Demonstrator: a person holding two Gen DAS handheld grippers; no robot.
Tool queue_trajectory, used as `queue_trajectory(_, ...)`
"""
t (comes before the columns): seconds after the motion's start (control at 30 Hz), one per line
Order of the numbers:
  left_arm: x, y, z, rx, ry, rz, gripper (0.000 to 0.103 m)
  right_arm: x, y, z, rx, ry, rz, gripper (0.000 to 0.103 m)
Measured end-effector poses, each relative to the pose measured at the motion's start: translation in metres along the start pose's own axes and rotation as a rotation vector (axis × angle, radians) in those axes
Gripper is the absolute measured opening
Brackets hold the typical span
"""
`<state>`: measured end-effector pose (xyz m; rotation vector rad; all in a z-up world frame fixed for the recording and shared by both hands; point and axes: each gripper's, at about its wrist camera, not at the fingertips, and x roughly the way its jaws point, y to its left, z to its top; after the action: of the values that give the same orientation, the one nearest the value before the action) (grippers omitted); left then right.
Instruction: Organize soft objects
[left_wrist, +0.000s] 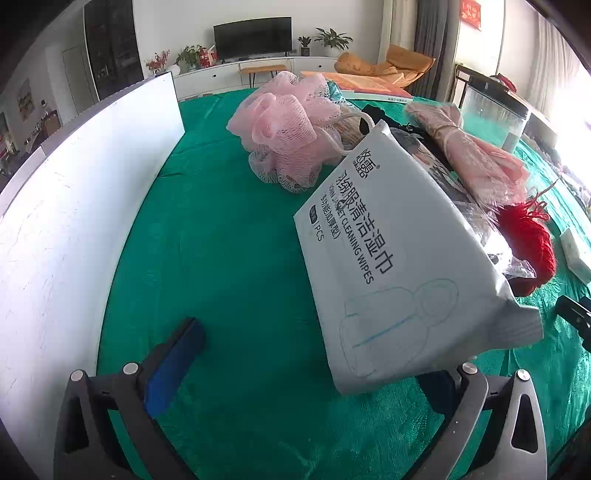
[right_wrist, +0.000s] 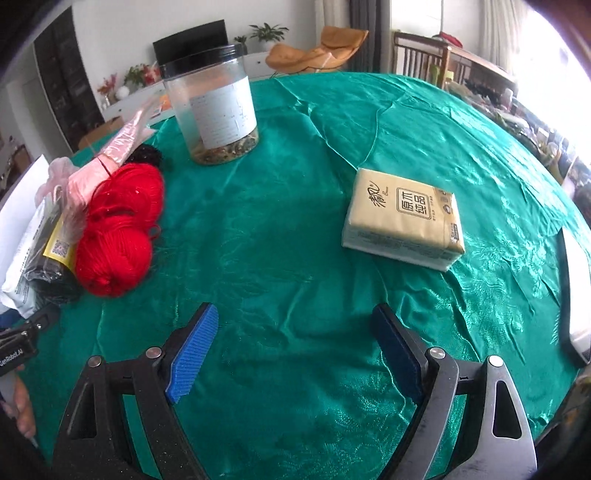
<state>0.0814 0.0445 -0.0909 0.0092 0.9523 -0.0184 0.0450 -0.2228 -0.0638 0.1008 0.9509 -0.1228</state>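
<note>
Here, nearest my left camera, the left tongs (left_wrist: 303, 373) stand spread wide and released, gripping nothing, with the blue pad (left_wrist: 173, 365) of one finger plain to see while the lower corner of a white wipes pack (left_wrist: 391, 266) covers the other pad; whether that pack touches the finger I cannot tell. The pack lies tilted across the green cloth of the desk (left_wrist: 229, 258), its far end leaning on the heap of soft things. Past it on the right sits a red yarn ball (left_wrist: 528, 243), beside a clear-wrapped dark bundle (left_wrist: 443, 177), with a pink folded cloth (left_wrist: 480, 158) further on. A pink mesh bath pouf (left_wrist: 288, 133) rests on the desk beyond the pack, and a white board (left_wrist: 74, 206) stands along the left edge. On my right camera, the right tongs (right_wrist: 295, 350) also hang apart and empty above bare cloth. Ahead and to the right lies a beige tissue pack (right_wrist: 402, 218), alone and well apart from the rest. To the left the red yarn sits against the pile, and farther back a clear jar (right_wrist: 214, 103) with a black lid stands upright.
</note>
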Motion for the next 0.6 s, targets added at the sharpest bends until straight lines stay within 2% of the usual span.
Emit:
queue_trajectory(0.07,-0.0002,-0.0002,-0.0002,0.000,0.000,0.000,0.103,0.0013,0.0071,-0.0014,-0.031,0.006,-0.035,0.089)
queue_trajectory(0.17,0.0000,0.0000,-0.0001,0.000,0.000,0.000,0.103,0.0017,0.0075,-0.0027,-0.032,0.004,-0.031,0.092)
queue_trajectory(0.6,-0.0001,0.0000,-0.0007,0.000,0.000,0.000,0.103,0.0017,0.0071,-0.0024,-0.033,0.004,-0.031,0.092)
